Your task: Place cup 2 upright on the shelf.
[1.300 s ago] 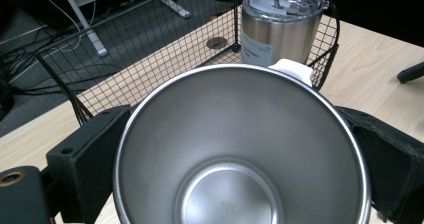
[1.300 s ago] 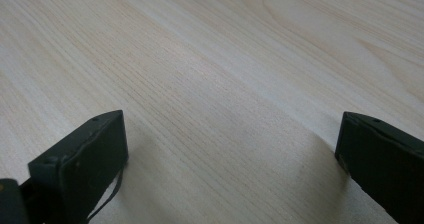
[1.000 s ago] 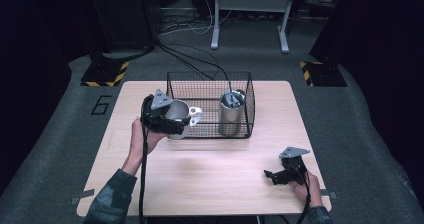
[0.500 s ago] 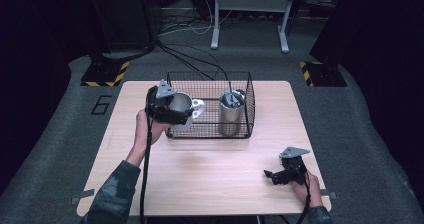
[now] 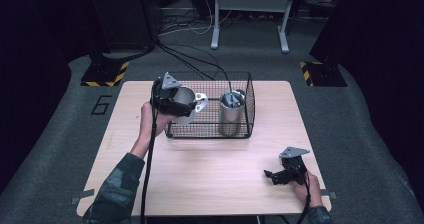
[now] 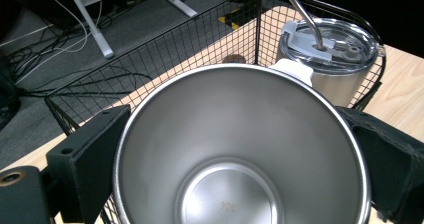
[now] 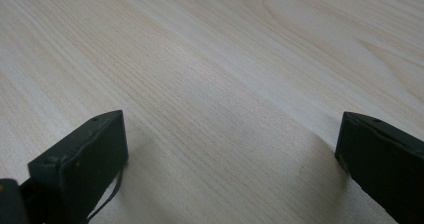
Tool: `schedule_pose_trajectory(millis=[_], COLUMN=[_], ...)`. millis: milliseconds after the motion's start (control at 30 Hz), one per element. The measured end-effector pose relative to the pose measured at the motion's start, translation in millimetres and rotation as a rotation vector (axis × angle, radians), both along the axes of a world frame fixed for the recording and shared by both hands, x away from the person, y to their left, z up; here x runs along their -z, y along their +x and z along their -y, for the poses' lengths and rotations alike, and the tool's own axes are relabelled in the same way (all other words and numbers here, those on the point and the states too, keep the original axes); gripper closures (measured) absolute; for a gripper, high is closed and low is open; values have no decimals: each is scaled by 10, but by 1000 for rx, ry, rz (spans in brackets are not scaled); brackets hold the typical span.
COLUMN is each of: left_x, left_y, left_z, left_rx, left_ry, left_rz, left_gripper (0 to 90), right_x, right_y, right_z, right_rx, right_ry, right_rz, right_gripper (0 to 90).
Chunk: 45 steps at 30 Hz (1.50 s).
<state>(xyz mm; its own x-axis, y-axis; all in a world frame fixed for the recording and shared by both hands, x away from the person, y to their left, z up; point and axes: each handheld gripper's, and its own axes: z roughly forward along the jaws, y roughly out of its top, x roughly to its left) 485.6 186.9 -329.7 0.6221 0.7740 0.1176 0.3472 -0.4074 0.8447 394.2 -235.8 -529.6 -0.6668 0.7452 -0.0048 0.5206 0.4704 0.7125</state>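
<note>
One cup left to stow | left hand-held gripper (image 5: 181,105) clamped on steel mug (image 5: 186,104) — over wire basket (image 5: 210,132) rim, not yet lowered | lidded tumbler (image 5: 231,113) already inside | right hand-held gripper (image 5: 272,176) spread, idle on bench (image 5: 210,169)

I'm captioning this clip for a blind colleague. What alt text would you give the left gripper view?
An open, empty steel mug sits clamped between the left gripper and its two black jaws, held over the near edge of a black wire basket. Inside the basket stands a lidded steel tumbler with a metal straw, on a wooden table.
</note>
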Motion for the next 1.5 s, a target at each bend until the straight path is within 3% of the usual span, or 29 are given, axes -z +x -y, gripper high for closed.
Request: schedule_pose_trajectory(millis=[533,700,800,967,1200,1500], left_x=[34,53,78,153,272,412], left_y=[224,335,399,503,632,757], left_z=[142,153,141,127,108,114], left_rx=[5,-4,-11,-28,-51,-72], left_ry=[32,23,-3,15,-5,9], left_rz=[-22,-38,-53,-82,-111,-144], left_gripper=[58,58,58,58,58,58], right_x=[0,0,0,0,0,1], right_y=[-1,-2,-2,-1,-2,-1], right_z=[-1,-4,-4,-1,-1,-1], right_rx=[1,4,5,0,1,0], right_ry=[1,5,5,1,1,1], right_rz=[-1,-2,-2,-1,-1,-1], right_gripper=[0,0,0,0,0,0])
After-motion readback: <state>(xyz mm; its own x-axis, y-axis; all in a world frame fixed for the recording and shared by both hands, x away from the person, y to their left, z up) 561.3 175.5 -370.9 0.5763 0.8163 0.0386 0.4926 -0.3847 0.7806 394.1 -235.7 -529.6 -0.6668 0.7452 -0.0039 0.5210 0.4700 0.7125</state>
